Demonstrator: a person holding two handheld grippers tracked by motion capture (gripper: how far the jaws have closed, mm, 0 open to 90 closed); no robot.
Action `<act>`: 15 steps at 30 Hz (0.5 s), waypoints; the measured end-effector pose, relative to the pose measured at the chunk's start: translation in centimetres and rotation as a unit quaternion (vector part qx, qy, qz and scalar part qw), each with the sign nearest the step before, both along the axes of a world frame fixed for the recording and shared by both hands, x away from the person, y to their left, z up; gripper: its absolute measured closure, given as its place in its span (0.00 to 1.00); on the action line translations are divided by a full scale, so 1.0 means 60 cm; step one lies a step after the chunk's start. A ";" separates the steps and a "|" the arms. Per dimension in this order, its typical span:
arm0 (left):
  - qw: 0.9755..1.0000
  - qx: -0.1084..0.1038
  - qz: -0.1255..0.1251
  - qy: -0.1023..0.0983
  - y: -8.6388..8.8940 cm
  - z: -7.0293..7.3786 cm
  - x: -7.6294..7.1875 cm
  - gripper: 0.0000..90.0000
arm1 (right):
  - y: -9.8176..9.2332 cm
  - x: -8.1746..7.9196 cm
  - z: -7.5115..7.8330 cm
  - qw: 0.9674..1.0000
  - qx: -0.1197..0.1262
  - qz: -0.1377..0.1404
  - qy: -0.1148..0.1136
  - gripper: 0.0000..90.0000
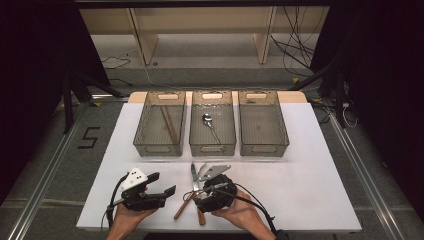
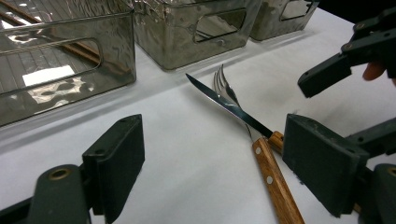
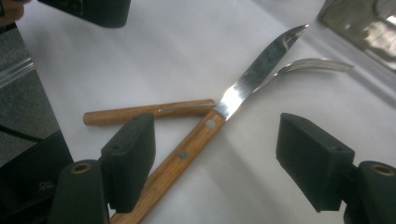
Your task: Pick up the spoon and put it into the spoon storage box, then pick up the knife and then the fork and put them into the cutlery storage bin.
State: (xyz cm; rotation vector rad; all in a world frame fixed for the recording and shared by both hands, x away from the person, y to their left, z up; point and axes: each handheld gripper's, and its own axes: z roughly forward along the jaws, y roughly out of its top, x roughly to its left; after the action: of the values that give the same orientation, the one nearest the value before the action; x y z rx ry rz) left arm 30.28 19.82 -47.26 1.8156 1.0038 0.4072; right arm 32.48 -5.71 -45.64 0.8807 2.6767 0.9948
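Two wooden-handled pieces, a knife [image 3: 205, 130] and a fork [image 3: 154, 111], lie crossed on the white table [image 1: 310, 190] near its front edge, tips toward the bins [image 1: 212, 123], between the spread, empty jaws of the right gripper [image 1: 202, 172], the left gripper [image 1: 162, 184] likewise spread beside them.

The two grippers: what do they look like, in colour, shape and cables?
Both are black. The left gripper carries a pale three-cornered plate, the right gripper a grey one. Each has two flat, blocky black fingers and trails a black cable. The forearms look bare.
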 end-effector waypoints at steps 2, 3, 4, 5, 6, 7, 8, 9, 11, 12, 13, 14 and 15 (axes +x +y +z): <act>1.000 0.003 -0.002 0.000 0.000 0.000 0.000 0.23 | 0.004 -0.001 -0.006 1.000 -0.006 0.003 0.001 0.32; 1.000 0.003 -0.001 -0.001 0.000 0.000 0.000 0.23 | 0.006 -0.001 -0.008 1.000 -0.008 0.004 0.003 0.32; 1.000 0.001 0.001 -0.002 0.000 0.000 0.000 0.23 | 0.007 -0.001 -0.010 1.000 -0.010 0.006 0.003 0.32; 1.000 0.000 0.001 -0.001 0.000 0.000 0.000 0.23 | 0.009 -0.001 -0.011 1.000 -0.009 0.005 0.005 0.32; 1.000 0.001 0.001 0.000 0.000 0.000 0.000 0.23 | 0.010 -0.001 -0.012 1.000 -0.011 0.007 0.005 0.32; 1.000 0.004 0.000 0.000 0.000 -0.001 0.000 0.23 | 0.012 -0.002 -0.014 1.000 -0.012 0.007 0.006 0.32; 1.000 0.005 0.000 0.000 0.000 -0.001 0.000 0.23 | 0.013 -0.002 -0.015 1.000 -0.014 0.009 0.006 0.32; 1.000 0.004 0.000 0.000 0.000 0.000 0.000 0.23 | 0.015 -0.002 -0.017 1.000 -0.015 0.009 0.008 0.32; 1.000 0.005 -0.001 0.000 -0.001 0.000 0.000 0.23 | 0.017 -0.001 -0.020 1.000 -0.020 0.009 0.008 0.32; 1.000 0.006 -0.002 -0.001 -0.001 0.000 -0.001 0.23 | 0.019 -0.001 -0.022 1.000 -0.022 0.009 0.007 0.32; 1.000 0.006 -0.002 -0.002 -0.001 0.000 -0.001 0.23 | 0.020 -0.002 -0.022 1.000 -0.025 0.009 0.008 0.32; 1.000 0.005 -0.001 -0.002 -0.001 0.000 -0.001 0.23 | 0.021 -0.002 -0.023 1.000 -0.027 0.009 0.008 0.32; 1.000 0.004 -0.001 -0.002 -0.001 0.000 -0.001 0.23 | 0.022 -0.002 -0.024 1.000 -0.026 0.008 0.008 0.32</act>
State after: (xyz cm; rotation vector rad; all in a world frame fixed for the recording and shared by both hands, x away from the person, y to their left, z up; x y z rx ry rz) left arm 30.21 19.73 -47.26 1.8231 0.9987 0.4135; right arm 32.37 -4.37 -47.05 0.8626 2.7137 0.9193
